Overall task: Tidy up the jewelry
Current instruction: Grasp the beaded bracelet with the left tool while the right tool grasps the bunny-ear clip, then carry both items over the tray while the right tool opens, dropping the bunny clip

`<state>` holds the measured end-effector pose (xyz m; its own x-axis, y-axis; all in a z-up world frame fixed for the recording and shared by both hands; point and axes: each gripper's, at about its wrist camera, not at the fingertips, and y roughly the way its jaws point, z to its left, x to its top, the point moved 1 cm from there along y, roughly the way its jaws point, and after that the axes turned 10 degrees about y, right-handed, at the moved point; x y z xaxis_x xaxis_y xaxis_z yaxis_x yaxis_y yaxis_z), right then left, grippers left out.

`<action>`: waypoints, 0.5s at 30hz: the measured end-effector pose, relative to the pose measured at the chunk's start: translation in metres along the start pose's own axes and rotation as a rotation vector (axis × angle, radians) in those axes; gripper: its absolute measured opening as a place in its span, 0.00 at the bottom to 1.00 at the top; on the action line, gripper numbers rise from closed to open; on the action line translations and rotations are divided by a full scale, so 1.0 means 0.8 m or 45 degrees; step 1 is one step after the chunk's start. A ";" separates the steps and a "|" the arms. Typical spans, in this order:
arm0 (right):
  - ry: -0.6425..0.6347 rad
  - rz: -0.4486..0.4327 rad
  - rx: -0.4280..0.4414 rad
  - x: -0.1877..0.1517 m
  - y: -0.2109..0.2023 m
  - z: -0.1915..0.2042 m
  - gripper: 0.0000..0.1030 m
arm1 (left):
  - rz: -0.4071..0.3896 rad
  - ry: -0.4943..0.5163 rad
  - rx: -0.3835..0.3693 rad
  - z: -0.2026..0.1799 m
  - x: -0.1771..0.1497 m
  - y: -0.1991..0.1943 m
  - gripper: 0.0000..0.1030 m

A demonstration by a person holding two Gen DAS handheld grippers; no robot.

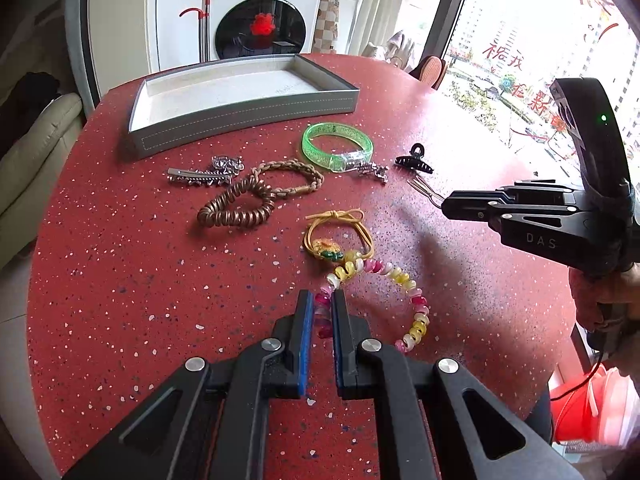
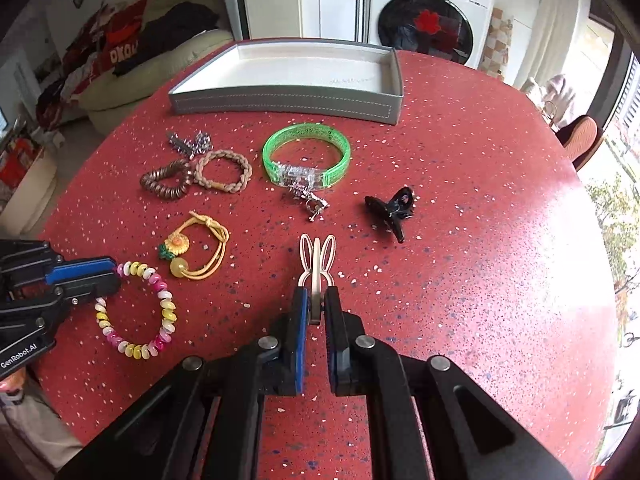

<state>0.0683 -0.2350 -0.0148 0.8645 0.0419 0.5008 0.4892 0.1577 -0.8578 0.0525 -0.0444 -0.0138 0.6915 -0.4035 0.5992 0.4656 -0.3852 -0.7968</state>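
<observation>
Left hand-held gripper (image 1: 322, 300) pinches the bead bracelet (image 1: 400, 276); right hand-held gripper (image 2: 316, 300) pinches the clip (image 2: 317, 264), both angled down; bare bench (image 2: 500, 280) rightward.

Worktop (image 2: 460, 248): round, red, pale-speckled. Lying on it:
- grey tray (image 2: 280, 102), white inside, at the far edge;
- silver hair clip (image 2: 188, 142) and silver charm (image 2: 310, 198);
- brown spiral hair tie (image 2: 166, 180) touching a braided tan bracelet (image 2: 224, 172);
- green translucent bangle (image 2: 306, 156), mid-worktop;
- black claw clip (image 2: 390, 210), toward the right edge;
- yellow cord hair tie (image 2: 196, 252) with a flower;
- pink-yellow-white spiral hair tie (image 2: 136, 312), toward the near left edge;
- cream rabbit-ear clip (image 2: 316, 258), toward the near edge.
</observation>
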 end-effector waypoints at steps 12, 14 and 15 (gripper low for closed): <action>0.169 -0.112 0.140 0.066 -0.030 0.002 0.09 | -0.132 -0.078 0.018 0.059 0.079 -0.034 0.26; 0.168 -0.125 0.147 0.086 -0.028 0.008 0.09 | -0.152 -0.097 0.038 0.074 0.098 -0.034 0.26; 0.165 -0.130 0.146 0.096 -0.026 0.011 0.09 | -0.161 -0.107 0.050 0.083 0.108 -0.034 0.26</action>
<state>0.1238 -0.2268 0.0428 0.8223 -0.1066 0.5589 0.5652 0.2659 -0.7809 0.1365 -0.0140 0.0543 0.6687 -0.2825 0.6878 0.5721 -0.3954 -0.7186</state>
